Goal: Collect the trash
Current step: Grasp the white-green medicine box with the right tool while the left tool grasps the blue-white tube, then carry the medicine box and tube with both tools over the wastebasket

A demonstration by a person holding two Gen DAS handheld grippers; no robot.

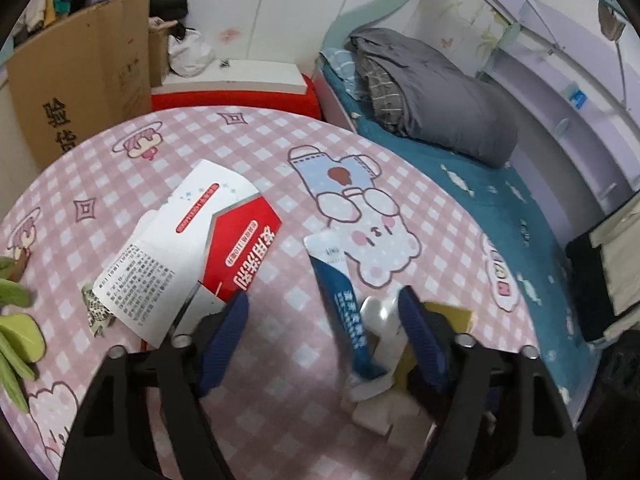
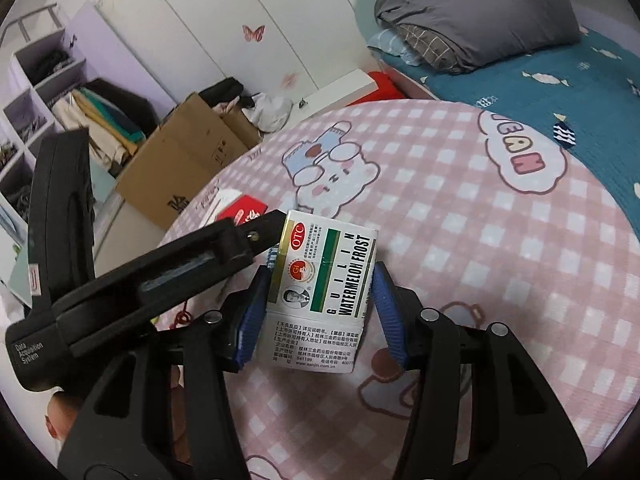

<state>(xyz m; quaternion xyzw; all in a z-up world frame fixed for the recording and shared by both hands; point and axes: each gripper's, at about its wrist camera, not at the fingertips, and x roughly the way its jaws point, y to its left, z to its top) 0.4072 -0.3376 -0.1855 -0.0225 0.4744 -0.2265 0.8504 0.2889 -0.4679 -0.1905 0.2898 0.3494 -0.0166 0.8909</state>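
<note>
My left gripper (image 1: pixel 322 316) is open above the pink checked tablecloth (image 1: pixel 260 152). A blue and white tube (image 1: pixel 340 292) lies between its fingers, close to the right finger, beside white and yellow scraps (image 1: pixel 380 392). A flattened red and white carton (image 1: pixel 192 248) lies by the left finger. My right gripper (image 2: pixel 318 300) is shut on a white medicine box (image 2: pixel 320 284) marked "Watermelon Frost", held above the table. The left gripper's body (image 2: pixel 160 272) shows at the left of the right wrist view.
A cardboard box (image 1: pixel 80 80) stands beyond the table at the left. A bed with a teal cover (image 1: pixel 460 184) and a grey duvet (image 1: pixel 436 92) is at the right. Green leaves (image 1: pixel 16 328) are at the table's left edge. A small patterned scrap (image 1: pixel 94 310) lies by the carton.
</note>
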